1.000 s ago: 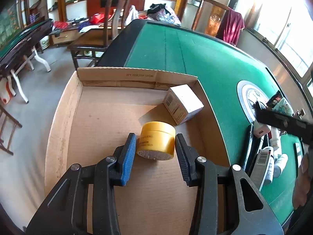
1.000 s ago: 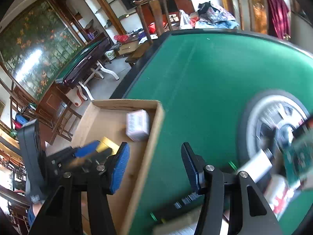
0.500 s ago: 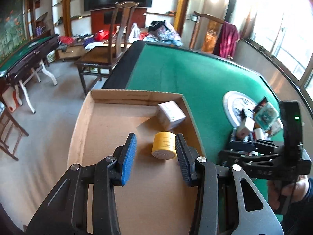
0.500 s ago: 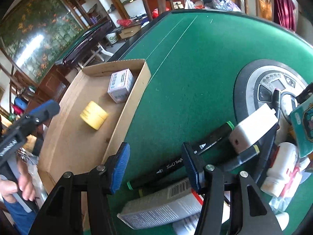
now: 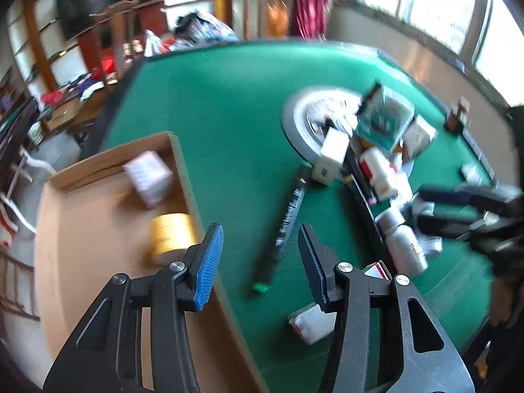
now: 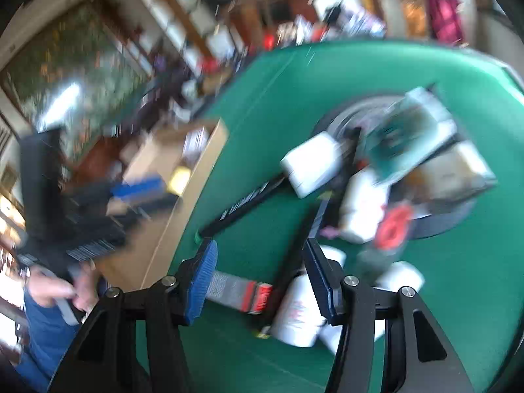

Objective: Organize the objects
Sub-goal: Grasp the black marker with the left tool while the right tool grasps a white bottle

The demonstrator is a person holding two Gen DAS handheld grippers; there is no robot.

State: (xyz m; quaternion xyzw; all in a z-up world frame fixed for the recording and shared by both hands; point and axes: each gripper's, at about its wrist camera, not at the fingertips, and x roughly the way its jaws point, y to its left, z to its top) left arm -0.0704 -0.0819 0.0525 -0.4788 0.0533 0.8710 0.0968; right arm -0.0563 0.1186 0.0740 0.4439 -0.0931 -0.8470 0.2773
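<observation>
Both the left gripper (image 5: 260, 262) and right gripper (image 6: 260, 278) gape empty; the black marker (image 5: 288, 219) near the box (image 5: 108, 216) looks light, stiff, slippery, best pinched mid-barrel

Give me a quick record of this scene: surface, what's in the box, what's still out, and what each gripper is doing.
surface: green table
box: yellow jar, white carton
still out: black marker and a pile of bottles and cartons beside the box
left gripper: open, empty, jaws just opening
right gripper: open, empty, above the pile
</observation>
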